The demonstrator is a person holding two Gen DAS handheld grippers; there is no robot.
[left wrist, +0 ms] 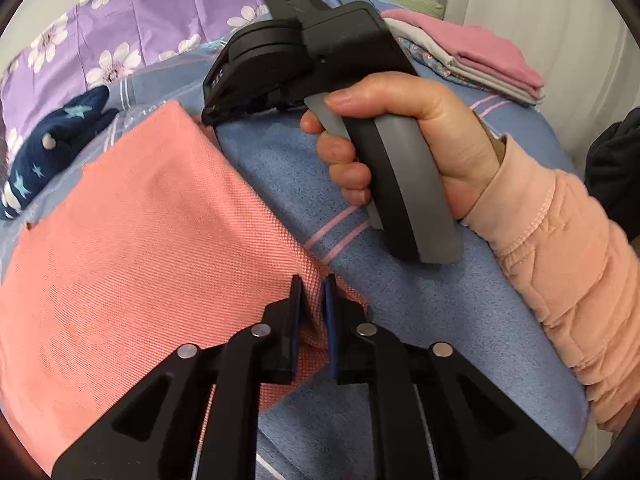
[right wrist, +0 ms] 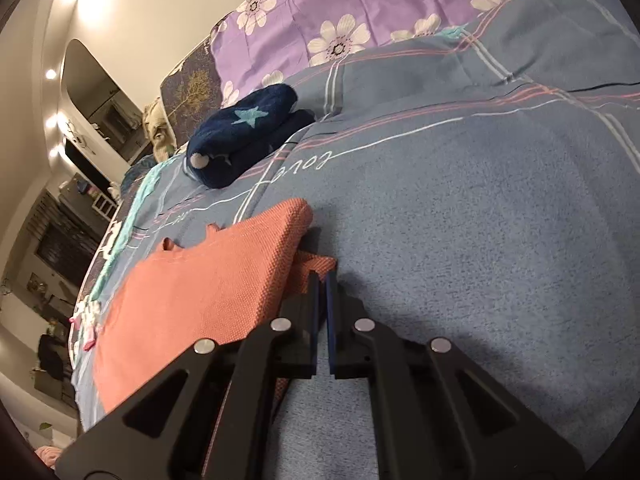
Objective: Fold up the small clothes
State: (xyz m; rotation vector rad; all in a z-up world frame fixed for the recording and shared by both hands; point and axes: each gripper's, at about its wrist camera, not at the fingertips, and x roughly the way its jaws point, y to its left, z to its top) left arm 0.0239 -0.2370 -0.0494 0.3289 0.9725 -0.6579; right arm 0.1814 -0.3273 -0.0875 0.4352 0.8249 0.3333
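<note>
A salmon-pink knitted garment point(left wrist: 140, 240) lies partly folded on the blue bedspread point(left wrist: 420, 320). My left gripper point(left wrist: 313, 292) is shut on its near right edge, with cloth between the pads. My right gripper point(right wrist: 322, 286) is nearly closed at the garment's far right corner point(right wrist: 316, 266); a thin fold of the cloth point(right wrist: 224, 280) sits at its tips. The right gripper's body point(left wrist: 304, 52) and the hand holding it also show in the left wrist view, tips at the garment's far corner.
A dark blue star-patterned folded garment point(right wrist: 244, 136) lies further up the bed, also in the left wrist view point(left wrist: 52, 148). A stack of folded pink and grey clothes point(left wrist: 472, 64) sits at the far right. A purple flowered cover point(right wrist: 360, 12) lies behind.
</note>
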